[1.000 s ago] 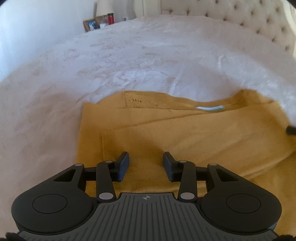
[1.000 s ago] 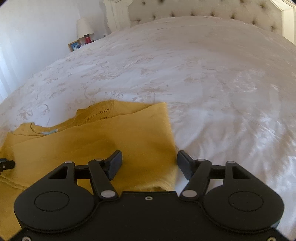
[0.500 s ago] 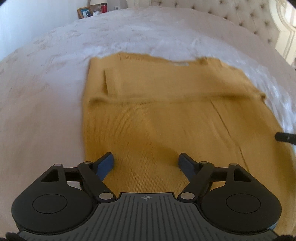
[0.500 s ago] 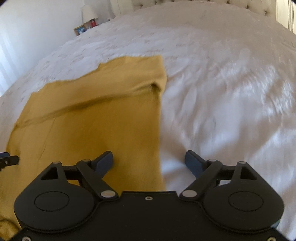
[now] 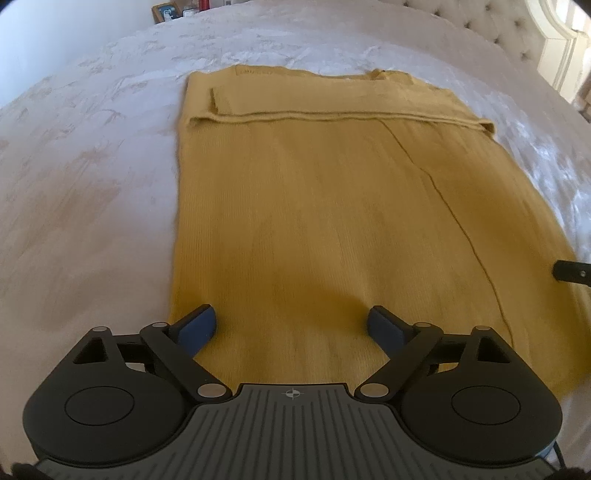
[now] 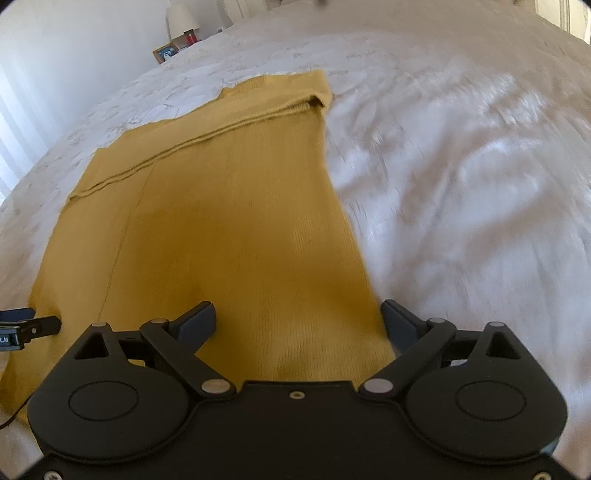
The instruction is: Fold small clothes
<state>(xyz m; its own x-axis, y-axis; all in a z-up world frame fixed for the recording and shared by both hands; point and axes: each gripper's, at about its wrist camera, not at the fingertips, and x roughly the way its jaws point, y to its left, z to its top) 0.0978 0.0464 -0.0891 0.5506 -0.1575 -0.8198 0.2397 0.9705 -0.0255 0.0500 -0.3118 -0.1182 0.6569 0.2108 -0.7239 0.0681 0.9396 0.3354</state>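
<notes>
A mustard-yellow knit garment lies flat on the white bedspread, with its sleeves folded across the far end. It also shows in the right wrist view. My left gripper is open and empty over the garment's near left part. My right gripper is open and empty over the garment's near right edge. The right gripper's tip shows at the right edge of the left wrist view. The left gripper's tip shows at the left edge of the right wrist view.
The white embroidered bedspread spreads all around the garment. A tufted headboard stands at the far end. A nightstand with a picture frame and a lamp stands at the far left.
Both grippers have pulled back from the folded sleeves to the garment's near end and opened wider. The garment now shows full length, lying flat.
</notes>
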